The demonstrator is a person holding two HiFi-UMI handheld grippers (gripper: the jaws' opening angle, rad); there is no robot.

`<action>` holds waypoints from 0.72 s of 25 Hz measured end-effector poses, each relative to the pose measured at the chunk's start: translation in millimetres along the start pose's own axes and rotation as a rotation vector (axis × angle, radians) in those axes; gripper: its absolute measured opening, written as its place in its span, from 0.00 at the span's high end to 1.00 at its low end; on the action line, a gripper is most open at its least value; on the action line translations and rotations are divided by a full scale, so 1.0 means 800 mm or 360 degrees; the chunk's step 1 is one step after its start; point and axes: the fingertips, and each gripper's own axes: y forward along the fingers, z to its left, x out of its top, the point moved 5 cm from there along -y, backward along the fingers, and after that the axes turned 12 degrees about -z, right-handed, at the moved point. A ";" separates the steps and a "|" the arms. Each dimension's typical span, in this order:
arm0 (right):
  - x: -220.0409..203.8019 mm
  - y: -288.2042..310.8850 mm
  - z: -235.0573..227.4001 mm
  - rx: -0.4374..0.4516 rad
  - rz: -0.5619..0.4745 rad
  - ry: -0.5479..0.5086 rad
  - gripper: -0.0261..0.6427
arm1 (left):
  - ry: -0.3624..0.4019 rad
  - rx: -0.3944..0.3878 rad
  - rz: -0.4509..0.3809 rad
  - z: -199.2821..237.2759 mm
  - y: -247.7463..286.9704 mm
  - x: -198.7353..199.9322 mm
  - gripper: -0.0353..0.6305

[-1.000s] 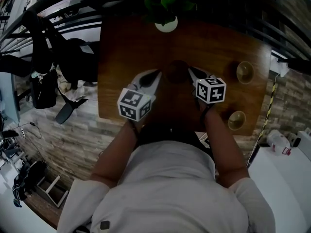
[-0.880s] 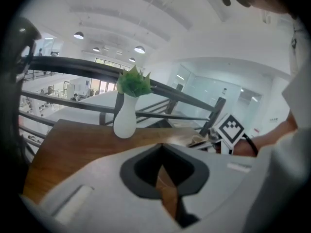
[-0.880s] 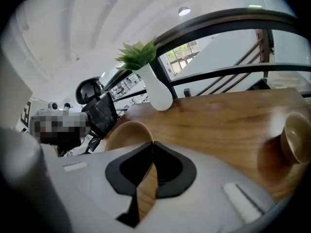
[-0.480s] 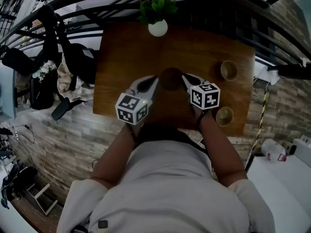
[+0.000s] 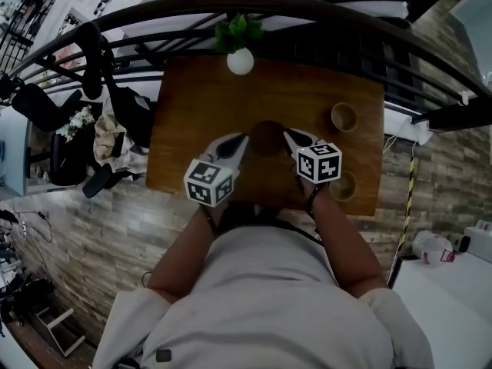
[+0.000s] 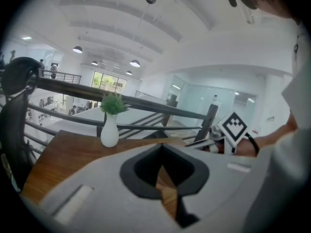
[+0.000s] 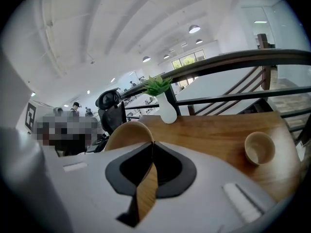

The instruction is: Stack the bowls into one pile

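A large dark wooden bowl (image 5: 267, 137) hangs over the middle of the brown table (image 5: 192, 98), held from both sides. My left gripper (image 5: 243, 139) is shut on its left rim, and a strip of wood shows between its jaws in the left gripper view. My right gripper (image 5: 289, 135) is shut on the right rim. In the right gripper view the bowl's (image 7: 127, 132) rim runs down between that gripper's (image 7: 152, 144) jaws. Two small light bowls stand apart on the table's right side, one further back (image 5: 344, 117) and one near the front edge (image 5: 342, 185).
A white vase with a green plant (image 5: 240, 58) stands at the table's far edge, in front of a dark railing (image 5: 323, 10). The table's front edge lies close to my body. A black chair (image 5: 123, 106) stands to the left of the table.
Both grippers have risen together with the large bowl held between them. The table and the two small bowls now look smaller and further below.
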 end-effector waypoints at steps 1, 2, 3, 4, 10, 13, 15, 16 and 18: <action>0.002 -0.006 0.001 -0.0004 -0.0011 -0.0004 0.93 | -0.0007 -0.0003 -0.0007 -0.005 -0.001 0.002 0.94; 0.003 -0.013 0.001 -0.0009 -0.0022 -0.0006 0.93 | -0.0019 -0.0009 -0.0014 -0.010 -0.002 0.004 0.94; 0.004 -0.020 0.001 -0.0014 -0.0033 -0.0007 0.93 | -0.0027 -0.0017 -0.0019 -0.017 -0.002 0.007 0.94; 0.006 -0.028 0.001 -0.0020 -0.0044 -0.0007 0.93 | -0.0028 -0.0030 -0.0022 -0.024 -0.002 0.009 0.94; 0.010 -0.092 -0.003 -0.0093 -0.0120 -0.0005 0.93 | 0.0028 -0.0134 -0.0033 -0.077 0.005 0.021 0.94; 0.009 -0.134 -0.015 -0.0158 -0.0164 0.0017 0.93 | 0.0057 -0.0202 -0.0032 -0.111 0.012 0.024 0.94; 0.010 -0.159 -0.023 -0.0209 -0.0201 0.0043 0.93 | 0.0079 -0.0246 -0.0030 -0.128 0.019 0.028 0.94; 0.011 -0.170 -0.026 -0.0234 -0.0219 0.0054 0.93 | 0.0088 -0.0268 -0.0026 -0.135 0.021 0.030 0.94; 0.012 -0.188 -0.029 -0.0278 -0.0254 0.0067 0.93 | 0.0104 -0.0322 -0.0019 -0.149 0.026 0.034 0.94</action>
